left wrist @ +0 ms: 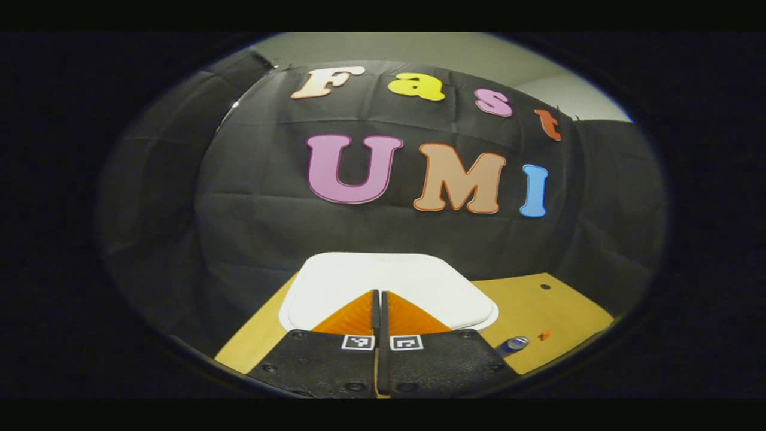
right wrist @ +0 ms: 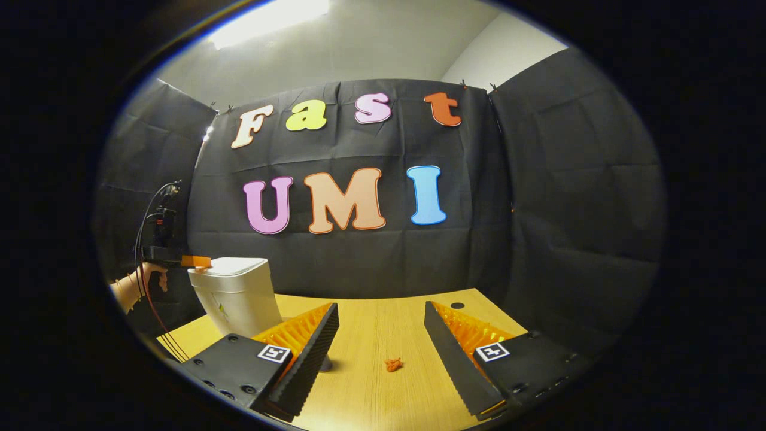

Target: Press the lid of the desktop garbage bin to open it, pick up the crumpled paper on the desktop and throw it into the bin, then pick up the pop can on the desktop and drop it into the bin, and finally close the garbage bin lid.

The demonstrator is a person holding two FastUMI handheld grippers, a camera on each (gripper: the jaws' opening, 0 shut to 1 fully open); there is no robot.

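The white desktop bin (right wrist: 236, 293) stands on the left of the wooden table, its lid (left wrist: 389, 278) lying flat and closed. My left gripper (left wrist: 379, 294) is shut with nothing between its fingers, its tips over the near edge of the lid; from the right gripper view this left gripper (right wrist: 194, 261) sits at the lid's left rim, held by a hand (right wrist: 134, 287). A small orange crumpled paper (right wrist: 393, 364) lies on the table between the fingers of my open right gripper (right wrist: 381, 308). The pop can (left wrist: 511, 345) lies to the right of the bin, near the paper (left wrist: 543, 336).
The wooden table (right wrist: 383, 323) runs back to the black cloth wall, with a small round hole (right wrist: 457, 305) near its far right. Cables (right wrist: 146, 221) hang from the left gripper's handle beyond the table's left edge.
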